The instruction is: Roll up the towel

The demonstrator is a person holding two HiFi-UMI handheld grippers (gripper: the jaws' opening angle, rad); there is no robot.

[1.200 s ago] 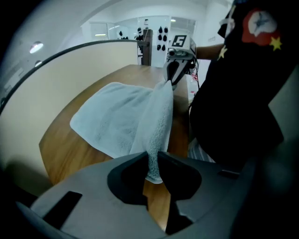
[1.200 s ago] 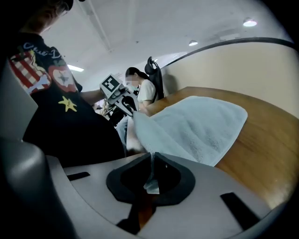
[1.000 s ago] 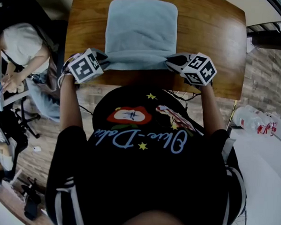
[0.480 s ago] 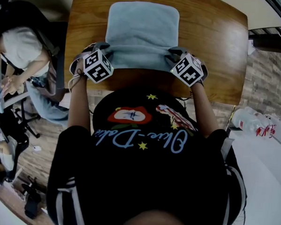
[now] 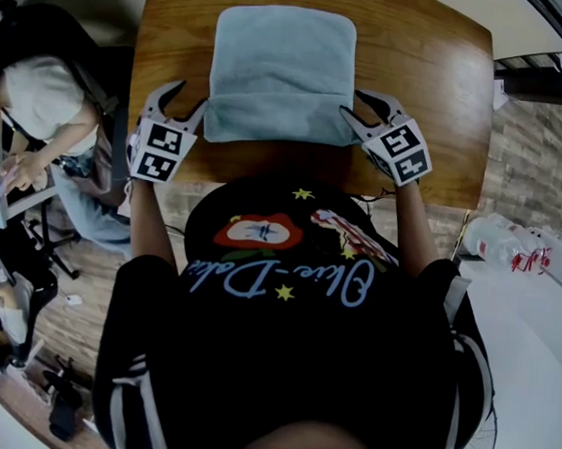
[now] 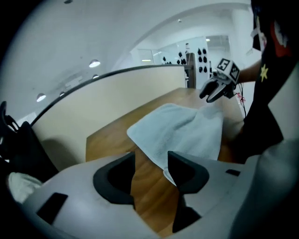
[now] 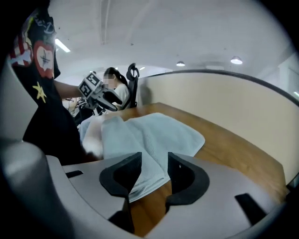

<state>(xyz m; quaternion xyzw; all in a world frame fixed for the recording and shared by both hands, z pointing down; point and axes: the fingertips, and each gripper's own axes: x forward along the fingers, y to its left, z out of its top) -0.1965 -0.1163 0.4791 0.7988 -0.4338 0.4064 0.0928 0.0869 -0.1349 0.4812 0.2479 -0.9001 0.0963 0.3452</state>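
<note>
A light blue towel point(image 5: 282, 69) lies on the wooden table point(image 5: 430, 76), its near edge turned over into a thick fold point(image 5: 277, 125). My left gripper point(image 5: 181, 99) stands just off the fold's left end, its jaws opening. In the left gripper view only bare wood shows in its gap point(image 6: 150, 172), and the towel point(image 6: 182, 130) lies just beyond the right jaw. My right gripper point(image 5: 362, 108) sits at the fold's right end, jaws also opening. The towel's corner point(image 7: 149, 172) shows in the right gripper's gap point(image 7: 154, 175), but no pad presses on it.
A curved beige partition point(image 7: 224, 98) rims the table's far side. A person point(image 5: 34, 93) sits at the left beside a chair point(image 7: 133, 88). Plastic bottles point(image 5: 510, 242) lie on a white surface at the right. The table's near edge is against my body.
Both grippers have let go of the towel's near edge, opened, and drawn apart to its two sides. The near edge now rests folded over on the towel.
</note>
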